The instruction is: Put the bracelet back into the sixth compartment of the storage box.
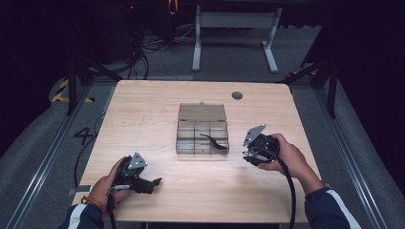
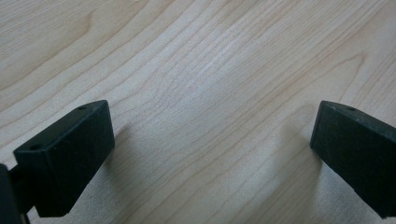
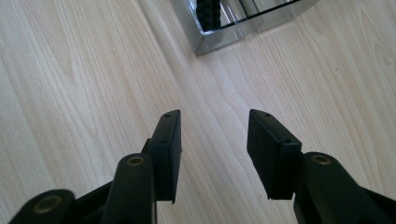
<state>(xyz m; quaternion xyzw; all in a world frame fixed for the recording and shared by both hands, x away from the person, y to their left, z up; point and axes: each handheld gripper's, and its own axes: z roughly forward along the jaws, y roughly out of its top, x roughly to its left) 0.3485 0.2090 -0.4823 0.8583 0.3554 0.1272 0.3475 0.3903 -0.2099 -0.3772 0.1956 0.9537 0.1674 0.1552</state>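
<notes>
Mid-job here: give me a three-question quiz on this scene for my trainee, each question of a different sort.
1. True or false: the black strap lies fully outside the clear box.
2. Which claw is nearer the box? A) left claw B) right claw
3. Fill in: the box's lid stands ____.

Key:
1. False; it lies in the box, one end over the front right compartments.
2. B; the right claw sees a box corner just ahead, with its jaws apart and empty. The left claw has bare table ahead.
3. Open, folded back behind the compartments.
</notes>
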